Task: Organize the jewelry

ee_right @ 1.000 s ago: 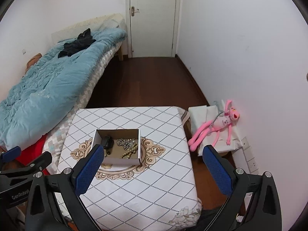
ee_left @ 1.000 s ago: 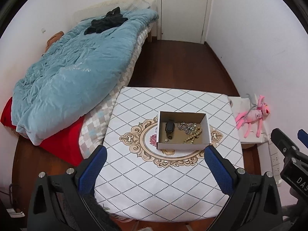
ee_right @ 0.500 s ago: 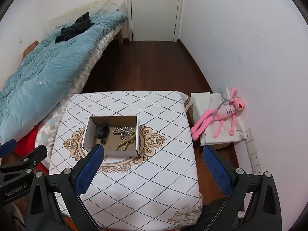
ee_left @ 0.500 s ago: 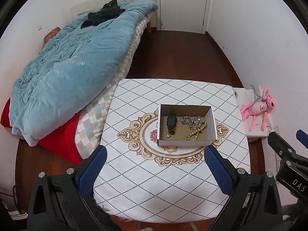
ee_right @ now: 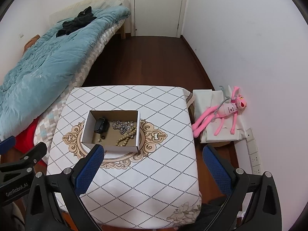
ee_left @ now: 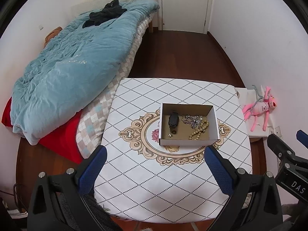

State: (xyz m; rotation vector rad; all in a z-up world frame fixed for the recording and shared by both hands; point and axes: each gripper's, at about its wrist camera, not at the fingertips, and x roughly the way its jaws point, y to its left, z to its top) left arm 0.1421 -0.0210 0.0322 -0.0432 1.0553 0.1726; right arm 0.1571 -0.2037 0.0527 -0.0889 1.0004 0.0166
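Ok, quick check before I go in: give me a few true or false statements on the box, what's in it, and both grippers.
1. The cardboard box sits on the patterned table. True.
2. The bead bracelet lies outside the box. False: it lies inside, beside the silver chain.
3. The left gripper is shut on the chain. False: it is open and holds nothing.
4. The right gripper is open. True.
5. The black item lies in the box's left part. True.

White walls, dark wood floor (ee_left: 179,53) w/ white door (ee_left: 184,5) at far end; bed w/ rumpled teal duvet (ee_left: 73,57) left, pink plush toy (ee_right: 223,113) right.
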